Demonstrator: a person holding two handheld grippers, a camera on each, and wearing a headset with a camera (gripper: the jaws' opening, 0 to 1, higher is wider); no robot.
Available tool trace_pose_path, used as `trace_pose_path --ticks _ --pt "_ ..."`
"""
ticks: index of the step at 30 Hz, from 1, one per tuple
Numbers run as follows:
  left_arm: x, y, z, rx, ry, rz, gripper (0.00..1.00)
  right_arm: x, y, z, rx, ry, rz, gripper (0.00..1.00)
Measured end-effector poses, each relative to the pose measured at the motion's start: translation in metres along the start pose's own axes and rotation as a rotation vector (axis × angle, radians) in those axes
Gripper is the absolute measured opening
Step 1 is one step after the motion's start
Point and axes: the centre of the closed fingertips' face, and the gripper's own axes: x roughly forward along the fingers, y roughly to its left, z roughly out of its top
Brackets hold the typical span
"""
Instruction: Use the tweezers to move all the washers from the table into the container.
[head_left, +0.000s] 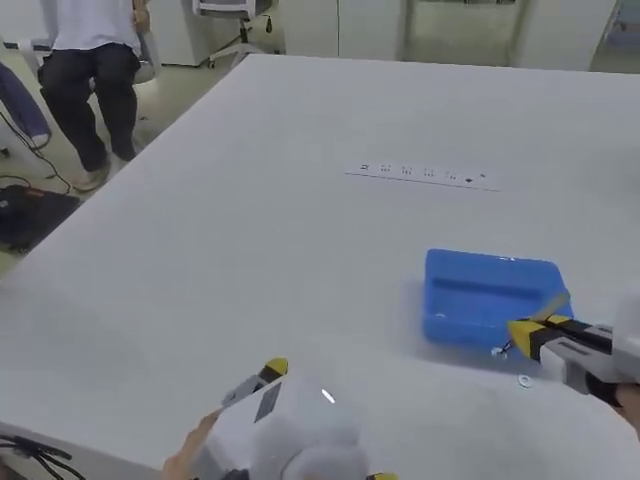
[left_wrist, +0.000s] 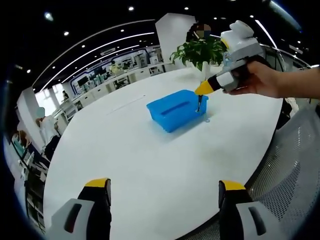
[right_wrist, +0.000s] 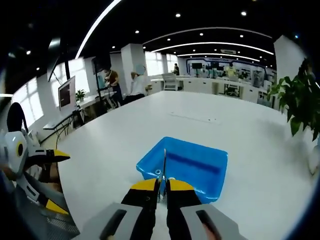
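Right hand-held gripper (right_wrist: 161, 187): clenched on tweezers (right_wrist: 164, 162); tips by the 6 o'clock rim of the container (head_left: 490, 262), probably working the washer (head_left: 525, 381) nearby.
Left hand-held gripper (left_wrist: 164, 184): released, idle.

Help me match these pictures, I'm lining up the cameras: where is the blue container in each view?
Head view: the blue container sits lower right on the table.
Left gripper view: the container is right of centre, in the upper half.
Right gripper view: the container is low centre, just beyond the tweezers.
Shared landmark: the flat white strip lying on the table past the container.
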Motion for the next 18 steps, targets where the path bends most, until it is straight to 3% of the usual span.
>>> trace_pose_path --ticks 10,18 --pt "0.000 0.000 -0.001 0.004 0.004 0.001 0.90 -0.001 -0.007 0.019 -0.015 -0.036 -0.008 0.03" --pt "0.000 0.001 -0.003 0.000 0.013 0.002 0.90 0.016 -0.018 0.029 -0.006 -0.045 -0.030 0.03"
